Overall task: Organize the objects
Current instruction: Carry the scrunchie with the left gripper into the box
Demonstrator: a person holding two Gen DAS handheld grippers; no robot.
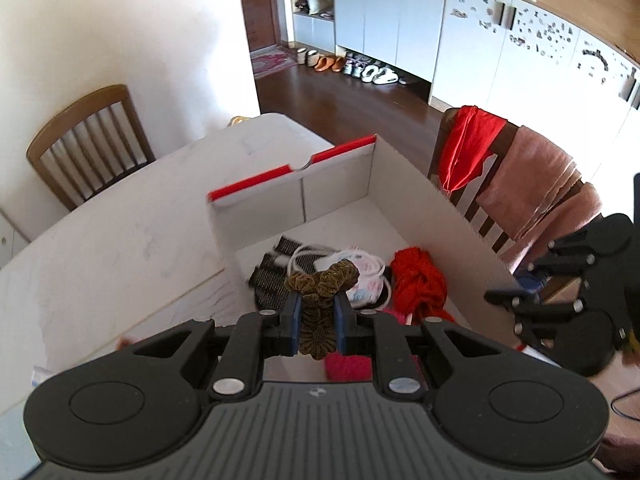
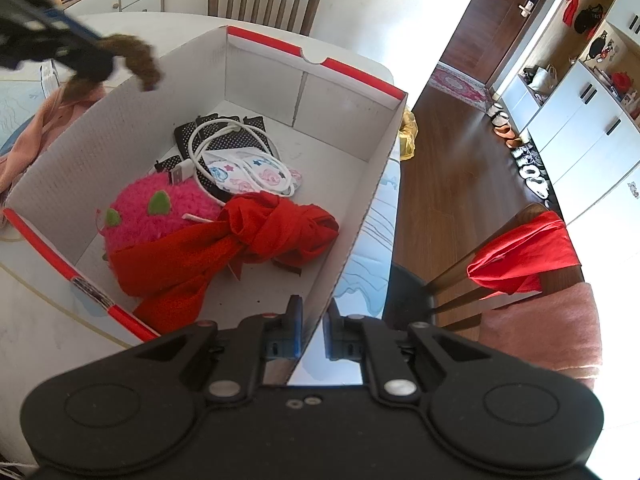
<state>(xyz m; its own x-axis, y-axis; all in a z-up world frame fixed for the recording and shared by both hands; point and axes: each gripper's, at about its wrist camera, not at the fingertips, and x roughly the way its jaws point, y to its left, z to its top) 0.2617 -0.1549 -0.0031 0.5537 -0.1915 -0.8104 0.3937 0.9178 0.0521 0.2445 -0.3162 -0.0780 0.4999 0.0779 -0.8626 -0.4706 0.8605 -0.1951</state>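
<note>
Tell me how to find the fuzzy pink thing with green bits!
Look into the big white cardboard box with red edges on the table. At its near end, beside the knotted red scarf, sits the fuzzy pink ball. It alone is bright pink, with two small green leaf shapes on top.

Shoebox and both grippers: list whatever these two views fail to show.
- Pink plush toy: left wrist view shows only a sliver, behind the left gripper holding the brown scrunchie.
- Scrunchie: blurred at the right wrist view's top-left.
- Right gripper: clamped on the box wall, but its body hides the contact.
- Box near corner: hidden by gripper bodies in both views.
- Label on box rim: too small.
</note>
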